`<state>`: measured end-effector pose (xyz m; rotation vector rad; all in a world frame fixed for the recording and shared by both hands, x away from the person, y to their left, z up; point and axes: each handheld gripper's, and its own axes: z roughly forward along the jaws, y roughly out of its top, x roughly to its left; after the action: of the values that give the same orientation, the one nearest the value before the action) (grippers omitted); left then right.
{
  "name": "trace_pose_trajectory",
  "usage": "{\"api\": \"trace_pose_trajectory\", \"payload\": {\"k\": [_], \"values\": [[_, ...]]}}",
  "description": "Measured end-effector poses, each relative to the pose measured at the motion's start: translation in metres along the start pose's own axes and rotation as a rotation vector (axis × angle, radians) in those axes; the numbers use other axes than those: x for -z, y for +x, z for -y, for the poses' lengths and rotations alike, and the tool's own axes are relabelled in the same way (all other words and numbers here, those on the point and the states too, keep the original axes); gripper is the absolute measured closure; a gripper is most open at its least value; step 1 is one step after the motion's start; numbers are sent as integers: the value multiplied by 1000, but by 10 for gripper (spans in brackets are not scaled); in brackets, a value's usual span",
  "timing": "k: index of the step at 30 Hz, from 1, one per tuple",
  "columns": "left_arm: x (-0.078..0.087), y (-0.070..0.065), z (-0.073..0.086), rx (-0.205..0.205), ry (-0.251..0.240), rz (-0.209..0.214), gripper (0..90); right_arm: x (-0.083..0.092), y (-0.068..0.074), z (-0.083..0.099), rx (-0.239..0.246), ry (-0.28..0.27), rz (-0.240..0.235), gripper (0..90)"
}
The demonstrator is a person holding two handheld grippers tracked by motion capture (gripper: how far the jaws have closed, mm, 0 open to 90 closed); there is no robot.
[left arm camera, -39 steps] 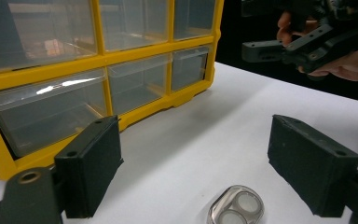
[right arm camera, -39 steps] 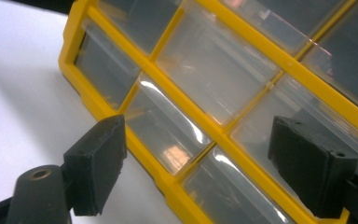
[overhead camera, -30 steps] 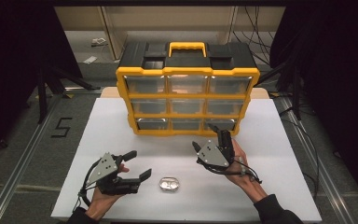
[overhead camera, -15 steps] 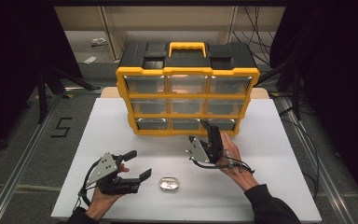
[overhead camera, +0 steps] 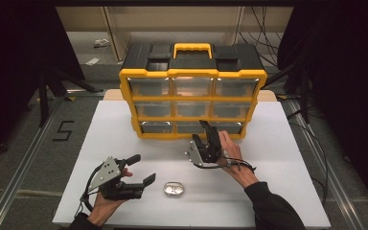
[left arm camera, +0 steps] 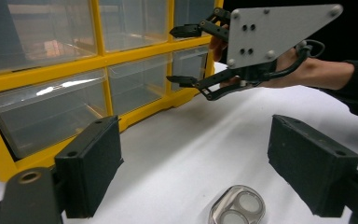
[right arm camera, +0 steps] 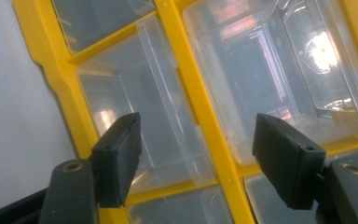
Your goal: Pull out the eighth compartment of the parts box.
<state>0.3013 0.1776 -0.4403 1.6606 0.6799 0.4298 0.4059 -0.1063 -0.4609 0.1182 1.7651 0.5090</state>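
A yellow and black organizer [overhead camera: 191, 81] with clear drawers stands at the back of the white table [overhead camera: 278, 191]. My right gripper [overhead camera: 199, 131] hovers just in front of its bottom row, near the middle drawer [overhead camera: 191, 127]. Its jaws are open and have just been closing, with nothing gripped between them. In the right gripper view they [right arm camera: 196, 158] frame a yellow divider [right arm camera: 200, 107] between two clear drawers. My left gripper [overhead camera: 143, 168] rests open at the front left. A small shiny oval object [overhead camera: 174, 189] lies on the table just right of it, also close under its jaws [left arm camera: 237, 212].
Dark floor with metal rails surrounds the table. A "5" mark [overhead camera: 63, 130] is on the floor at the left. Cables trail at the right side. Bare white table lies between the organizer and the front edge.
My right gripper has moved forward and left toward the organizer's bottom row and sunk a little. Its jaws stand narrower. The left gripper and the oval object have stayed put.
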Motion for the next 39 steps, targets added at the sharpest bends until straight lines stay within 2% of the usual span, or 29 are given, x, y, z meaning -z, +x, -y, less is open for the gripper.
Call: {"api": "trace_pose_trajectory", "payload": {"k": [2,4,8,9,11,15,21,23,30,39], "values": [[0,0,0,0,0,1,173,-3,-1,0,31,4,4,358],[0,0,0,0,-1,2,174,-7,2,-1,34,1,16,372],[0,0,0,-3,-1,3,175,-13,3,-1,112,6,25,403],[0,-1,0,-2,-1,2,176,-16,5,0,147,12,28,417],[0,-1,0,-3,-1,2,176,-17,7,1,140,19,30,423],[0,-1,-1,-5,-1,6,176,-20,9,4,185,21,42,453],[0,-2,-1,-8,1,9,176,-24,11,4,203,12,62,483],[0,-2,-1,-9,1,10,176,-25,11,4,228,17,62,488],[0,-2,-1,-8,2,12,176,-29,14,3,244,27,81,504],[-1,-2,-1,-12,5,14,179,-32,18,2,290,15,120,542]]}}
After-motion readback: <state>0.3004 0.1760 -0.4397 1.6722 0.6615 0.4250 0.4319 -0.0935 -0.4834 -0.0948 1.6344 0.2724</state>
